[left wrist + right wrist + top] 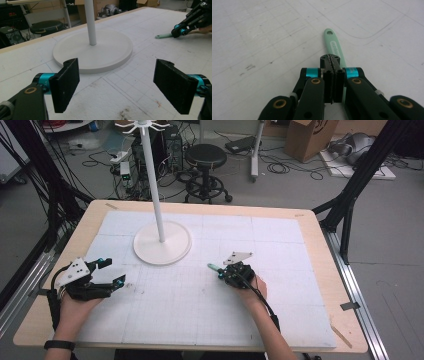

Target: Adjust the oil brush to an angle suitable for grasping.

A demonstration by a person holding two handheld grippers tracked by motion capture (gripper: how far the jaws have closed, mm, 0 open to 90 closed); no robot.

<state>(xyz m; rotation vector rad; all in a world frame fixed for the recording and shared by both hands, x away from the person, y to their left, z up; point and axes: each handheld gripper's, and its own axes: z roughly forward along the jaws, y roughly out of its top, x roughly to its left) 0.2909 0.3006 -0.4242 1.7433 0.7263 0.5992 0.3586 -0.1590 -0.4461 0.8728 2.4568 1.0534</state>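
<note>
The right gripper point(333, 65) has its jaws clamped on a flat mint-green plastic handle point(333, 45), low over the white gridded surface point(200, 300) at centre frame. Hanging it on the tall white hook stand point(161, 242), upper left, looks undone. The left gripper point(122, 85) waits with jaws wide and empty.

The left gripper point(112, 272) is held wide open at lower left, while the right gripper point(220, 270) is kept clamped at centre right.
</note>
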